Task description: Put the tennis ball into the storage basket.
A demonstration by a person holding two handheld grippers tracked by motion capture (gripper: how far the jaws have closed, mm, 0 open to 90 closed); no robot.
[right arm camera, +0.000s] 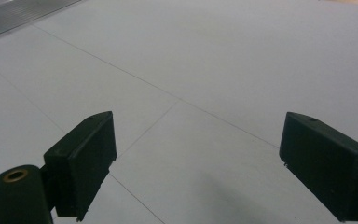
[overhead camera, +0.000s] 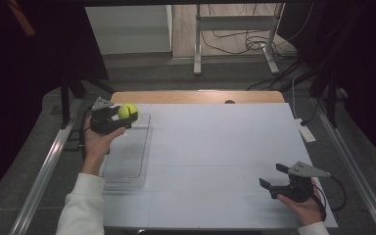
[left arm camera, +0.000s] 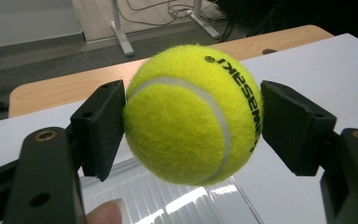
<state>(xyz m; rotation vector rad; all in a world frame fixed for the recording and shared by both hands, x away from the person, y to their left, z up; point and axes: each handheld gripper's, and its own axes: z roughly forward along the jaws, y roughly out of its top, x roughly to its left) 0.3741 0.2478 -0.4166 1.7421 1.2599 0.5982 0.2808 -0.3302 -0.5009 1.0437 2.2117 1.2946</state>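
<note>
At upper left of the high view, the left gripper [overhead camera: 122,117] pinches a yellow tennis ball [overhead camera: 127,111] above the clear plastic tray [overhead camera: 127,161]. The right gripper [overhead camera: 274,179], jaws spread, rests on the counter [overhead camera: 215,156] at lower right.

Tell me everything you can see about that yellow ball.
The tennis ball is bright yellow-green and fuzzy like felt, with a curved white seam and black printed lettering that reads upside down in the left gripper view. It looks whole and round. The left gripper holds it between its two black jaws, one pressed to each side. It sits above the far end of a clear plastic tray at the table's left, seemingly lifted clear of it.
</note>
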